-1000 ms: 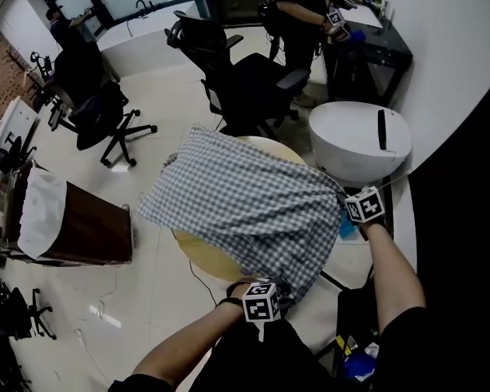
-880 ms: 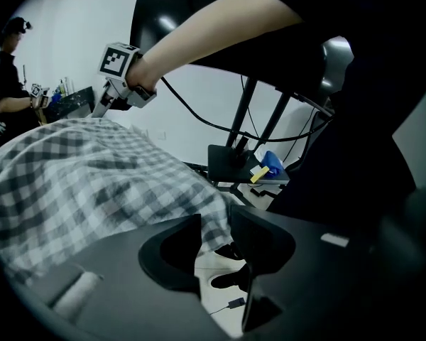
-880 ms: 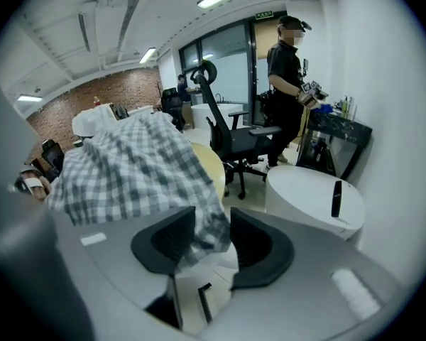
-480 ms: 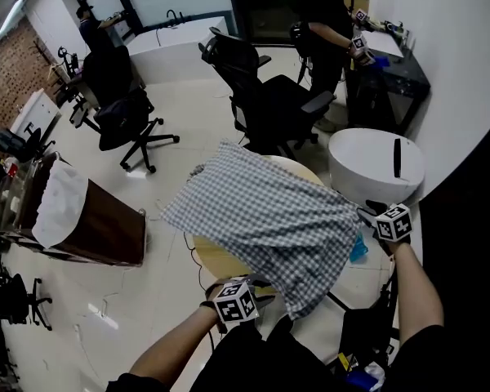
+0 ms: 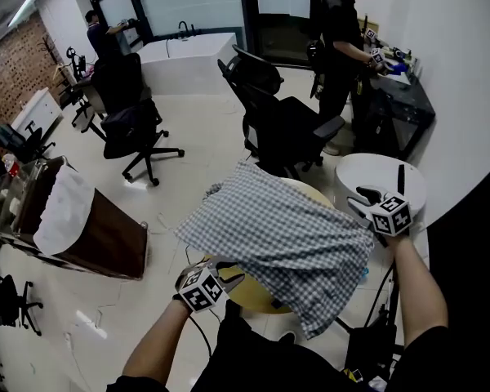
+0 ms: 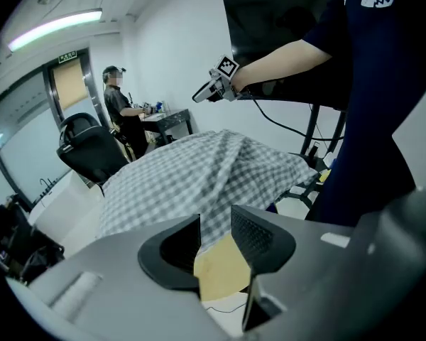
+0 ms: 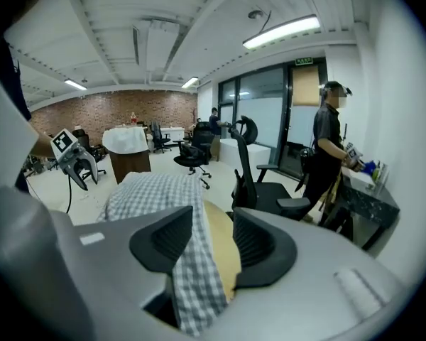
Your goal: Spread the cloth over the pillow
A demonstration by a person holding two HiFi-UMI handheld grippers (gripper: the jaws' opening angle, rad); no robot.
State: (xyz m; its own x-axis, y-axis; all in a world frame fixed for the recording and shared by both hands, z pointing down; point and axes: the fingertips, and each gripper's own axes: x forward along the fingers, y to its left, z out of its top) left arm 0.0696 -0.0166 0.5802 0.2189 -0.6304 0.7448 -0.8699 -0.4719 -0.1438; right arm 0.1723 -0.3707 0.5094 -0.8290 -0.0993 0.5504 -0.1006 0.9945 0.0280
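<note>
Your left gripper and right gripper have just been opening. The left's jaws are empty, but a slack fold of the cloth sits between the right's. Back out without dragging it. It drapes the round table, hanging low at the near right, with no pillow showing.

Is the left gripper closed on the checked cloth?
No: the left gripper has just been opening, its fingers stand apart with nothing between them, and the checked cloth lies beyond.
</note>
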